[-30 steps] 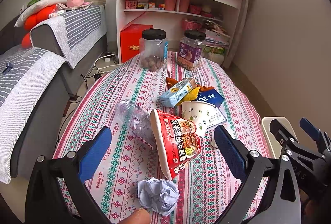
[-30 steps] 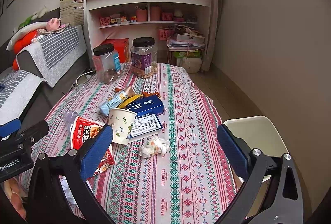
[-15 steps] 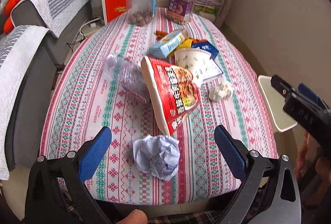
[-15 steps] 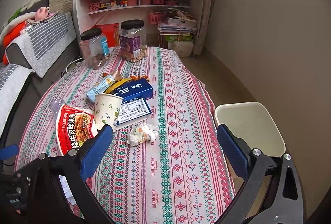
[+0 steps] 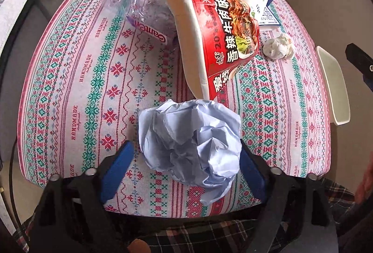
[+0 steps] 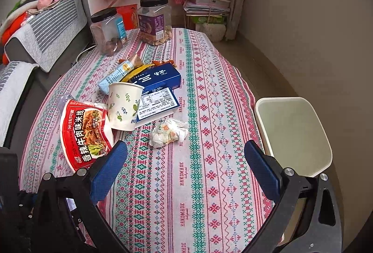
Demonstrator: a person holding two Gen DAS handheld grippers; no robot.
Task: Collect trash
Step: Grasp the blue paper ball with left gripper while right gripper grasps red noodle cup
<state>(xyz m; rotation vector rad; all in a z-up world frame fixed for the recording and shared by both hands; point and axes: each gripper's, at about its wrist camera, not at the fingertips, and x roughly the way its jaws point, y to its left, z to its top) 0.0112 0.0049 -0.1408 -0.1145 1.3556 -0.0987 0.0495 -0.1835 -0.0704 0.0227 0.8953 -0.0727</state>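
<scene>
— Where's the left gripper (image 5: 185, 155)?

— Straddling the crumpled blue paper ball (image 5: 190, 143) near the table's (image 5: 70, 80) six o'clock edge. Its jaws have just been closing; the right pad touches the paper, the left shows a sliver of gap, so no grip.

— And beyond it?

— At twelve o'clock, a red noodle bowl (image 5: 216, 33) on its side; at two, a white tissue wad (image 5: 278, 46).

— The other claw?

— The right gripper (image 6: 186, 157) hangs wide open, empty, over the cloth. The bin (image 6: 293, 134) sits at its three o'clock.
</scene>
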